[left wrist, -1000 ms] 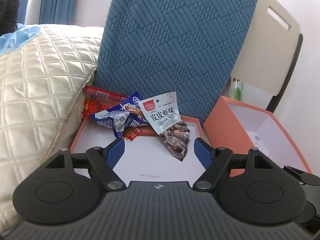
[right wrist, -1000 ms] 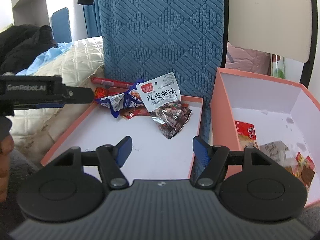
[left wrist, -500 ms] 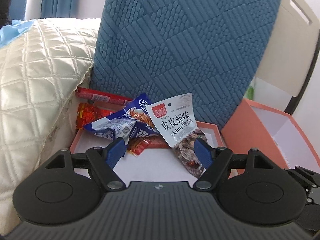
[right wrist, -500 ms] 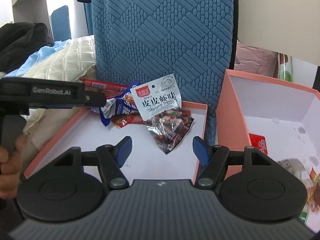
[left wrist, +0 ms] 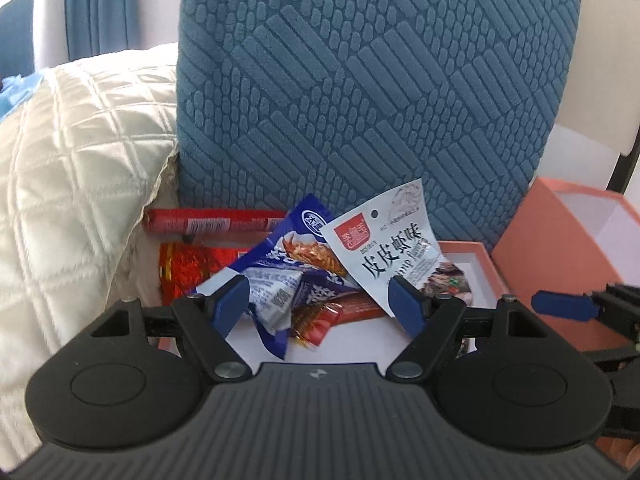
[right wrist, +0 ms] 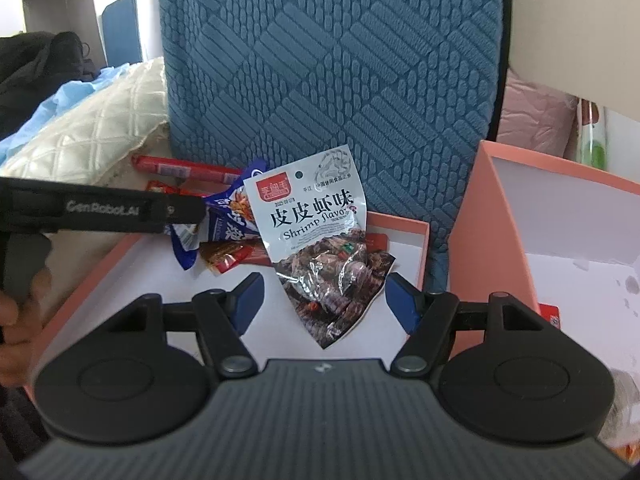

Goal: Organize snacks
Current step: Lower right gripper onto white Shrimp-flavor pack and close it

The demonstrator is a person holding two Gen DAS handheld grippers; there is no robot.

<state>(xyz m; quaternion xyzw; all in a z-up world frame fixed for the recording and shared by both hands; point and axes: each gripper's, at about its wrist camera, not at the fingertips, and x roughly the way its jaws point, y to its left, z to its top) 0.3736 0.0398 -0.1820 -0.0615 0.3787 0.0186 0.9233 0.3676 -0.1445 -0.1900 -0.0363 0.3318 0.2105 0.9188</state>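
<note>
Closest to me, the right gripper (right wrist: 321,295) hangs with its jaws wide and nothing between them, the blue fingertips (right wrist: 247,300) either side of the lower end of the shrimp-flavour packet (right wrist: 320,236). That packet lies tilted on the white floor of the shallow pink tray (right wrist: 400,226), its clear half showing dark pieces. Off to the left, the left gripper (left wrist: 320,300) is also spread wide and empty, poised low over the heap of snacks; from the right camera it shows as a black bar reaching in from the side, with a bare hand (right wrist: 16,324) gripping its handle. Just beyond its tips sits the blue packet (left wrist: 288,276), crumpled and partly under the shrimp packet, with a small brown-red sachet (left wrist: 316,316) touching its lower edge. Behind those lie a red foil packet (left wrist: 188,264) and, further back against the tray's far edge, a long red sausage stick (left wrist: 208,222). To the right stands the deeper pink box (right wrist: 496,216), a few wrappers in its bottom. At the back rises a blue quilted cushion (left wrist: 360,80), with a cream quilted pillow (left wrist: 72,168) to its left.
</note>
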